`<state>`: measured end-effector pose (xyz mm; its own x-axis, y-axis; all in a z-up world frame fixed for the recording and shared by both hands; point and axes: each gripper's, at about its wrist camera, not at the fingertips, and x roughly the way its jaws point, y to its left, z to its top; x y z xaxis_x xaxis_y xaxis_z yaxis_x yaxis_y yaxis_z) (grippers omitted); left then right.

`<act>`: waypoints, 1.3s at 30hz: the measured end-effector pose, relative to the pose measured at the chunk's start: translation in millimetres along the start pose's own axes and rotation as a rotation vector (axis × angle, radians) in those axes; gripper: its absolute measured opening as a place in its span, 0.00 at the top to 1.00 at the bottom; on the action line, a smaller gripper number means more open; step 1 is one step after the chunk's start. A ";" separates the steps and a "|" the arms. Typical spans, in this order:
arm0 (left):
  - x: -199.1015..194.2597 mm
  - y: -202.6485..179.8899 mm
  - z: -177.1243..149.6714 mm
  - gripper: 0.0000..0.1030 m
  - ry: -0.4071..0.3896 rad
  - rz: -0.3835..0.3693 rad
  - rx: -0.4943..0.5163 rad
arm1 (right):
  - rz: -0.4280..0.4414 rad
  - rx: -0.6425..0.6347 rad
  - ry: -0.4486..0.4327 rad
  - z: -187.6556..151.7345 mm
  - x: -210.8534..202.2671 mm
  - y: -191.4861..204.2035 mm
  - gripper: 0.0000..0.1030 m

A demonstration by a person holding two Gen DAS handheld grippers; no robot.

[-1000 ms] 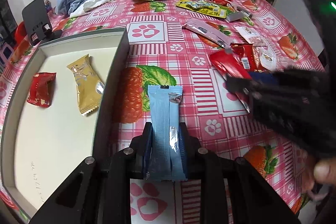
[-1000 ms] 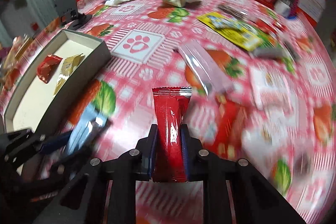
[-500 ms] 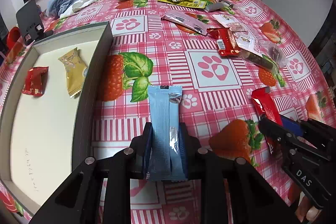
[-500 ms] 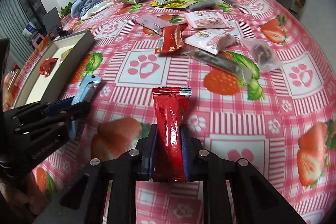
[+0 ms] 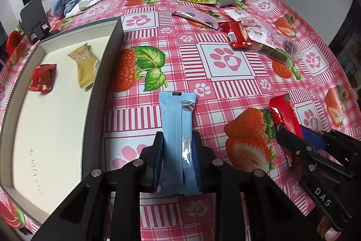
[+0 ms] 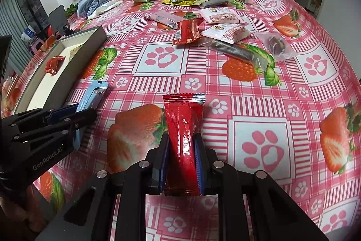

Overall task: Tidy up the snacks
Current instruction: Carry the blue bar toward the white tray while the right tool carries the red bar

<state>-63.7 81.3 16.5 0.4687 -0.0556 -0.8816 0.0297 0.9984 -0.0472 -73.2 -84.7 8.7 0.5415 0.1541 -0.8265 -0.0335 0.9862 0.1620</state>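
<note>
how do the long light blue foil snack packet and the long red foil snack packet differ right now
The light blue foil snack packet is pale and matte with a silver seam patch; the red foil snack packet is glossy and creased. The blue one is clamped in the left gripper, nearer the grey tray; the red one is in the right gripper, farther from it. Both are long sealed stick packets, held lengthwise above the tablecloth.

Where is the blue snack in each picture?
Left wrist view: the blue snack is at bottom centre, clamped in the left gripper, sticking up over the tablecloth.
Right wrist view: the blue snack is at the left edge, poking out of the left gripper, beside the tray.
Shared landmark: the tray, on the left in both views.
</note>
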 end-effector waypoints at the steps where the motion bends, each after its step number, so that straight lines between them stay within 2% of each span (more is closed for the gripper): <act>1: -0.1 -0.2 -0.3 0.74 0.000 0.000 0.000 | -0.001 0.002 0.000 -0.6 -0.4 0.5 0.79; 39: -3.6 0.1 -6.1 0.74 -0.003 -0.001 0.001 | -0.014 0.024 -0.003 -4.2 -2.3 1.8 0.79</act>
<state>-70.8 81.6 16.8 0.4710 -0.0562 -0.8803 0.0312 0.9984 -0.0471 -78.1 -83.0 8.7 0.5447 0.1400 -0.8269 -0.0054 0.9865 0.1634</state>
